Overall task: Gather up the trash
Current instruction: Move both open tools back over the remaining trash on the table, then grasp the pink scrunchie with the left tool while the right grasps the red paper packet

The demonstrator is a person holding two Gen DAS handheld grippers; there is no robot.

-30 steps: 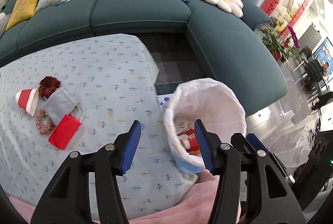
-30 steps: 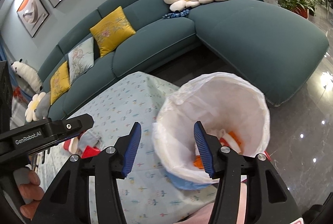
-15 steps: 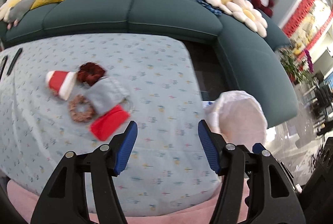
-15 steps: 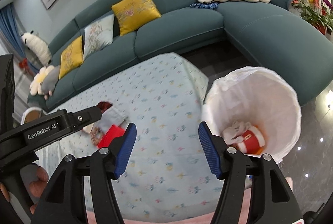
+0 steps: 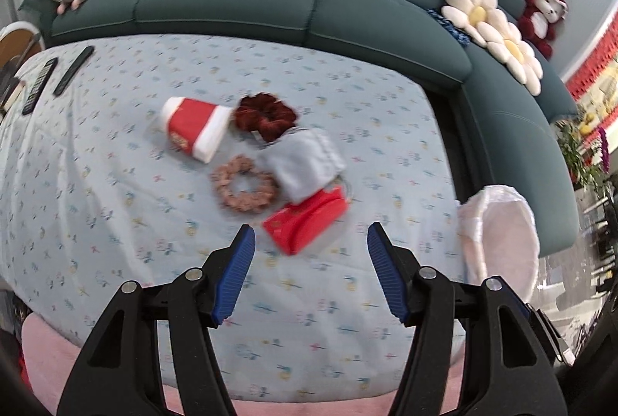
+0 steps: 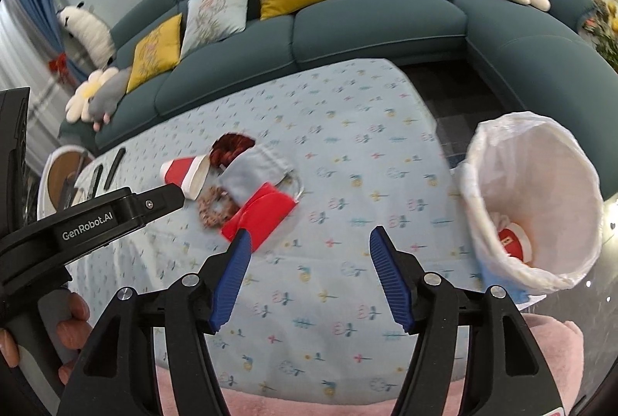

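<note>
Cup [image 5: 195,128], scrunchies [image 5: 244,184], mask [image 5: 305,165] and packet [image 5: 305,221] are sitting clustered mid-table [image 5: 116,223]; lined bin [image 6: 537,199] is standing off its right edge, sofa [image 5: 270,2] behind.

Motion blur softens the cluster of litter on the floral blue tablecloth [image 5: 116,184]; the printed logo on the red-and-white paper cup [image 5: 193,127] is unreadable. The grey fabric face mask [image 5: 305,161] covers part of the red folded face mask [image 5: 305,221] and the dark red velvet scrunchie [image 5: 264,114]. At the table's right edge, the white plastic-lined trash bin [image 5: 502,234] shows no interior in the left view; in the right view a discarded red-and-white cup [image 6: 511,240] lies partly behind its rim. The black remote controls [image 5: 38,85] near the far left corner are too small to detail.
</note>
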